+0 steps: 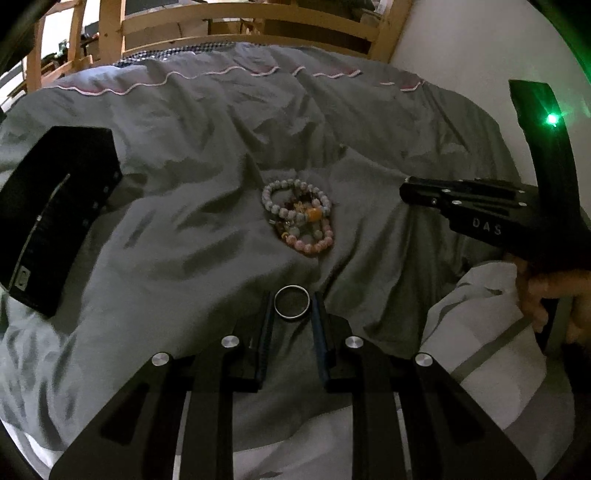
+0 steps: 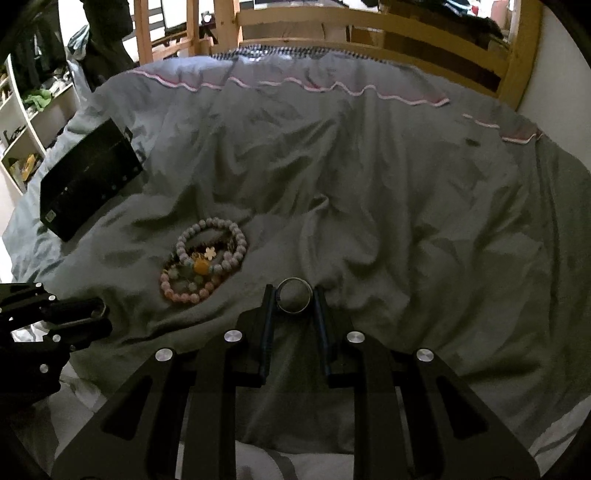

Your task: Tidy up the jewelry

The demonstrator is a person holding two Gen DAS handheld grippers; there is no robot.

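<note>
A pile of bead bracelets (image 1: 300,216) in white, pink and orange lies on the grey duvet; it also shows in the right wrist view (image 2: 205,266). A black jewelry box (image 1: 51,214) lies closed at the left, also in the right wrist view (image 2: 90,181). My left gripper (image 1: 291,302) holds a silver ring-like bangle (image 1: 291,302) between its fingertips, just short of the pile. My right gripper (image 2: 294,295) holds a like silver bangle (image 2: 294,296) between its fingertips, right of the pile. In the left wrist view the right gripper (image 1: 406,192) hovers right of the bracelets.
The grey duvet (image 2: 388,203) is wrinkled, with a pink-trimmed edge at the far side. A wooden bed frame (image 2: 369,26) stands behind it. A white shelf unit (image 2: 29,122) stands at the far left. White bedding (image 1: 480,350) lies at the near edge.
</note>
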